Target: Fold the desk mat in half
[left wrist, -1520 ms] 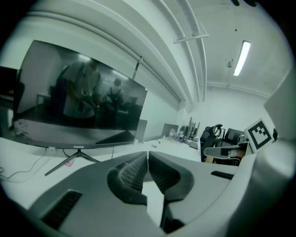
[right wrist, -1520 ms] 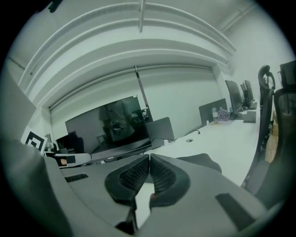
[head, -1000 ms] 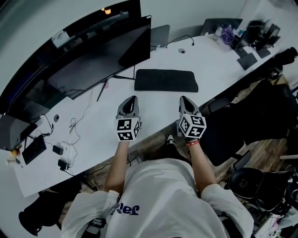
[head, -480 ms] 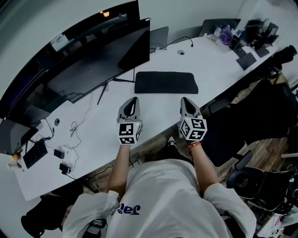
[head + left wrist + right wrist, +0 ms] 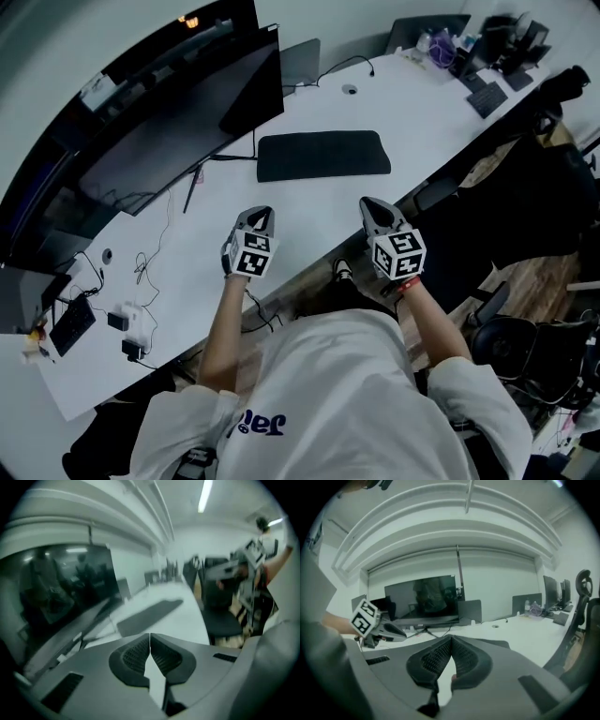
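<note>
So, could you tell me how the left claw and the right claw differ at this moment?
In the head view the left claw is wholly over the white desk, while the right claw has only its tips over the desk's front edge, its marker cube beyond it. The left gripper view shows the desk mat plainly ahead; the right gripper view faces the monitor. Both are shut, empty and short of the mat.

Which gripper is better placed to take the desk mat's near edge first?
Right, by a little. In the head view the right gripper sits slightly closer to the near edge of the desk mat than the left gripper. Both are shut, empty and short of it.
</note>
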Tool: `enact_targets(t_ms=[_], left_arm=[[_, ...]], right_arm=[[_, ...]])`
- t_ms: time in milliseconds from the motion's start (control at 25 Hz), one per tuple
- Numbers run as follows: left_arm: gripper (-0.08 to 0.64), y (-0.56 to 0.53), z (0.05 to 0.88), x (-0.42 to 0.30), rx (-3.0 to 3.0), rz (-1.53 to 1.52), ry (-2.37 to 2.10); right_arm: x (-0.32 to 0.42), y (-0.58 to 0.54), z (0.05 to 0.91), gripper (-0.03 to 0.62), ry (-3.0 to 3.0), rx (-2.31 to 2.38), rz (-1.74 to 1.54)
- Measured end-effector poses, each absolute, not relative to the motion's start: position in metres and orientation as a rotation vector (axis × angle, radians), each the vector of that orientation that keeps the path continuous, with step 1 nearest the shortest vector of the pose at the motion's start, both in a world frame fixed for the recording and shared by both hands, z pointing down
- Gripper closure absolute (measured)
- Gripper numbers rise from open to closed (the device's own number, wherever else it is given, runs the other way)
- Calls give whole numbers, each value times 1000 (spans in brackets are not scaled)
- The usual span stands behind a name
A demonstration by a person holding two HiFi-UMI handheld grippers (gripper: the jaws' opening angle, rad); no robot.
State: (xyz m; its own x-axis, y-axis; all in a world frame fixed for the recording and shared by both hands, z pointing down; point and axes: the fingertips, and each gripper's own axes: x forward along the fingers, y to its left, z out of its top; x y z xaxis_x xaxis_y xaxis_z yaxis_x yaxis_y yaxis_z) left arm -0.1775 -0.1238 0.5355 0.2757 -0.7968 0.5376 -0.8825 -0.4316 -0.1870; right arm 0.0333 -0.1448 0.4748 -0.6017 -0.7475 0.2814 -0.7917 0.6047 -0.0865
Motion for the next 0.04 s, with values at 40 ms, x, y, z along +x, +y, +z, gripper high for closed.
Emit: enact_targets(t_ms=[40], left_arm=[[538, -127, 565, -188, 2305, 1070, -1519]], right_arm=[[33, -146, 481, 578, -2607, 1209, 298]])
